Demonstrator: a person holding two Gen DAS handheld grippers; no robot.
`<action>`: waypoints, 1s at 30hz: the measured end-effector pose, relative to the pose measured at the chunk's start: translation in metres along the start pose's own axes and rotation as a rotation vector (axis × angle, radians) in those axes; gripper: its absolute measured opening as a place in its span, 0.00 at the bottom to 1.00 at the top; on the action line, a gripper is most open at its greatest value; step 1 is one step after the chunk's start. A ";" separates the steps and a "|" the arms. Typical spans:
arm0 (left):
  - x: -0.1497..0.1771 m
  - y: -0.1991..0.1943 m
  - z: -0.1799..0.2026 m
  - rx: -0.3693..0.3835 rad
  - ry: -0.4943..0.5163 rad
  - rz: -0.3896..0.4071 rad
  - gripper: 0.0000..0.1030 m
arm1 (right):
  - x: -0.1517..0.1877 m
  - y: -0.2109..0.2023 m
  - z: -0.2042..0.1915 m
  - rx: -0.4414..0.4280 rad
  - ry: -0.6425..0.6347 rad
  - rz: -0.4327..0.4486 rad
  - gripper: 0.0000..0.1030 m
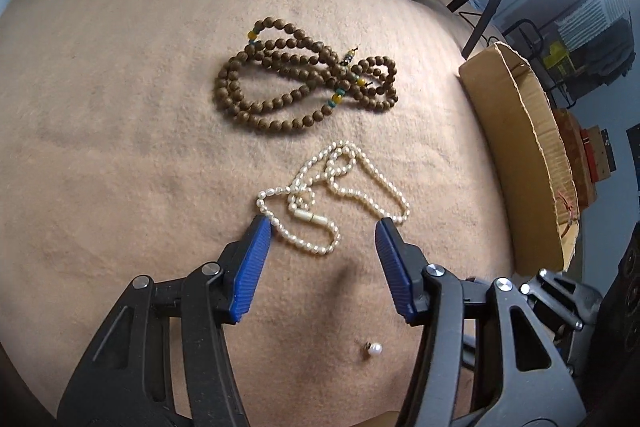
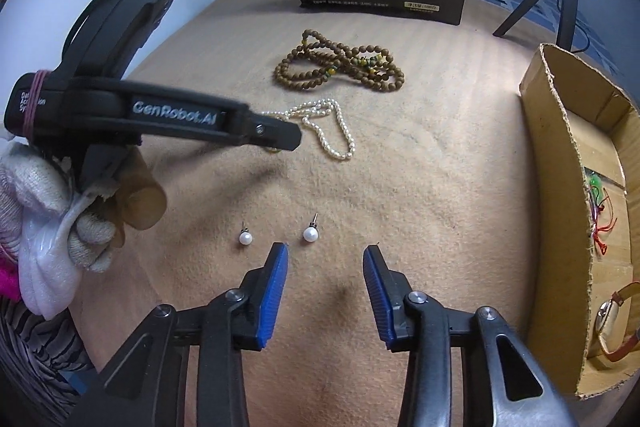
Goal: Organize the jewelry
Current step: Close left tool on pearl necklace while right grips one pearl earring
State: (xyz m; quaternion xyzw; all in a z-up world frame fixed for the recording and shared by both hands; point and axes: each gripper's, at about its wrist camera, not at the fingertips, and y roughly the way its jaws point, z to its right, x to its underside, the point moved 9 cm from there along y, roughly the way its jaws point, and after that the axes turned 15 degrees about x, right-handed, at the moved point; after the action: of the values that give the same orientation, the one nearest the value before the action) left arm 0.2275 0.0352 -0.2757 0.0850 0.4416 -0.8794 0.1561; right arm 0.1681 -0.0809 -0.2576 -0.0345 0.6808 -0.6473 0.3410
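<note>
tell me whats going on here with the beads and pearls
A person is sorting jewelry on a tan cloth with a gripper in each hand. The left gripper is open, its fingers straddling a pearl necklace. The right gripper is open beside two pearl earrings, holding nothing. A wooden bead strand lies farther back, and a cardboard box at the right already holds a watch.

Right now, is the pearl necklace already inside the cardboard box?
No, the pearl necklace lies on the tan cloth, outside the cardboard box.
</note>
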 end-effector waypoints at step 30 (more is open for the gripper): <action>-0.036 0.034 0.000 -0.166 0.200 0.061 0.09 | -0.009 0.024 -0.012 0.052 0.008 0.001 0.06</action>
State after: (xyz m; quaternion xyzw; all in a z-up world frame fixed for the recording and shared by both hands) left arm 0.2728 0.0235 -0.2908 0.1723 0.5234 -0.8218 0.1447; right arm 0.1787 -0.0628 -0.2763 -0.0226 0.6652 -0.6647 0.3395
